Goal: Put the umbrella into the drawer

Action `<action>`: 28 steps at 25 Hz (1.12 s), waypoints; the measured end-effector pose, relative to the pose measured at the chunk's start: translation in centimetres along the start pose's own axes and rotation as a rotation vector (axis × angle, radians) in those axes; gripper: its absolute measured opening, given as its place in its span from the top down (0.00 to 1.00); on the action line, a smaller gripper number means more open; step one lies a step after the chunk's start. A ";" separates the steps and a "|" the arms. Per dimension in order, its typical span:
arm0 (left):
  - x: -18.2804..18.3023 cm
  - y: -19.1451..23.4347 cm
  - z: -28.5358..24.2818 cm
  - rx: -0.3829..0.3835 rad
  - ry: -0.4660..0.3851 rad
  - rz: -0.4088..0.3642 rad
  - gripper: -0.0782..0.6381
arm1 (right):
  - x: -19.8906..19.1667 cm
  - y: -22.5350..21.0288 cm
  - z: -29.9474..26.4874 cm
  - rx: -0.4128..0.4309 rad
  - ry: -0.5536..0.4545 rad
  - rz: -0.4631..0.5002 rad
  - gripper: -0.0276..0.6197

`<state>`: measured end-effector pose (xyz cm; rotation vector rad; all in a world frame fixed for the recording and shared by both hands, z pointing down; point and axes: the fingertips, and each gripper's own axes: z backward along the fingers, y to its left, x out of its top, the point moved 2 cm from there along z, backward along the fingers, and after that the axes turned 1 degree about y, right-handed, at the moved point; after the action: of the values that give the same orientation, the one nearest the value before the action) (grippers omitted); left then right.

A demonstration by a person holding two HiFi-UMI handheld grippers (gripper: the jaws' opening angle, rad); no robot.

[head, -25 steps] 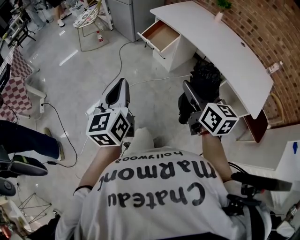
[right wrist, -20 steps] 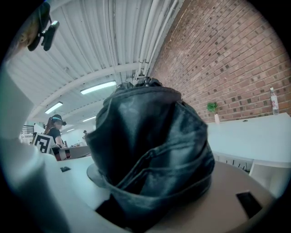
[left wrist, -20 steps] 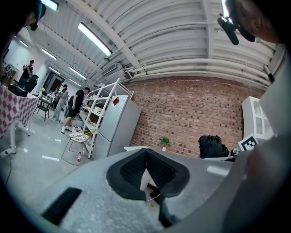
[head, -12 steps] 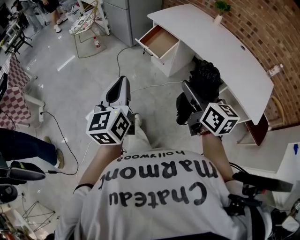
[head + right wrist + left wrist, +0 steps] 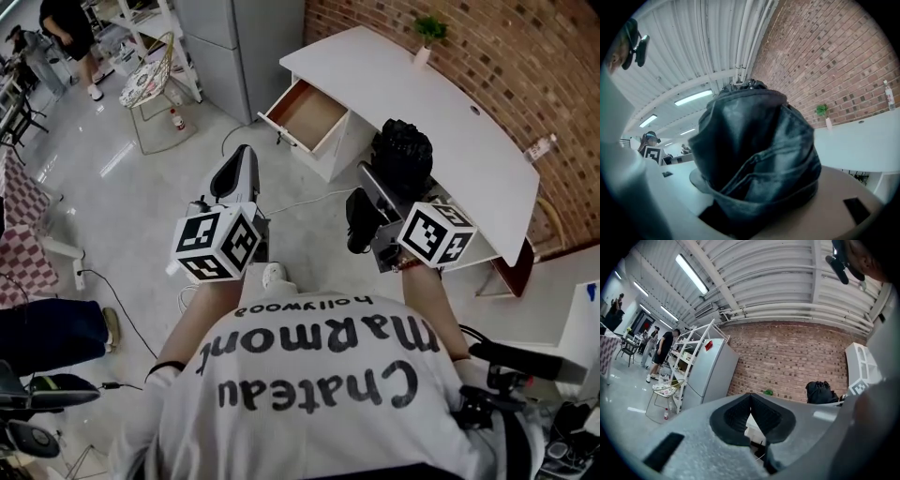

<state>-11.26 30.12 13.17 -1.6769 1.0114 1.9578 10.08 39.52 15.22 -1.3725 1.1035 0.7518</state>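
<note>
Black folded umbrella (image 5: 754, 154) sits clamped in the right gripper (image 5: 373, 199). The left gripper (image 5: 750, 404) is closed on nothing. Farther off, the drawer (image 5: 305, 111) stands open (well apart from both grippers). The bulky fabric could snag on its rim.

The right gripper (image 5: 754, 204) clamps a bunched black umbrella (image 5: 754, 150), with a brick wall (image 5: 825, 51) and white desk (image 5: 862, 145) behind it.
</note>
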 end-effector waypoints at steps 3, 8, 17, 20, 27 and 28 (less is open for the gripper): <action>2.2 1.5 -3.3 -0.043 -0.007 -0.006 0.87 | 2.1 0.5 -3.0 -0.012 -0.023 0.016 0.50; 4.7 5.0 -8.0 -0.103 -0.004 -0.016 0.87 | 4.7 1.3 -8.3 -0.026 -0.066 0.018 0.50; 5.0 10.1 -15.2 -0.163 0.056 0.010 0.87 | 6.0 0.1 -14.9 -0.073 -0.105 -0.007 0.50; 4.8 11.6 -16.6 -0.193 0.080 0.004 0.87 | 5.5 0.0 -16.8 -0.100 -0.104 -0.018 0.50; 3.4 13.1 -18.9 -0.226 0.134 -0.001 0.87 | 4.6 -1.4 -18.3 -0.119 -0.129 -0.139 0.50; 3.2 13.2 -19.0 -0.229 0.143 -0.004 0.87 | 4.5 -1.6 -18.5 -0.127 -0.130 -0.146 0.50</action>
<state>-7.85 7.00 13.15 -1.9641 0.8563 2.0404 10.09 20.43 14.11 -1.4720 0.8560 0.8031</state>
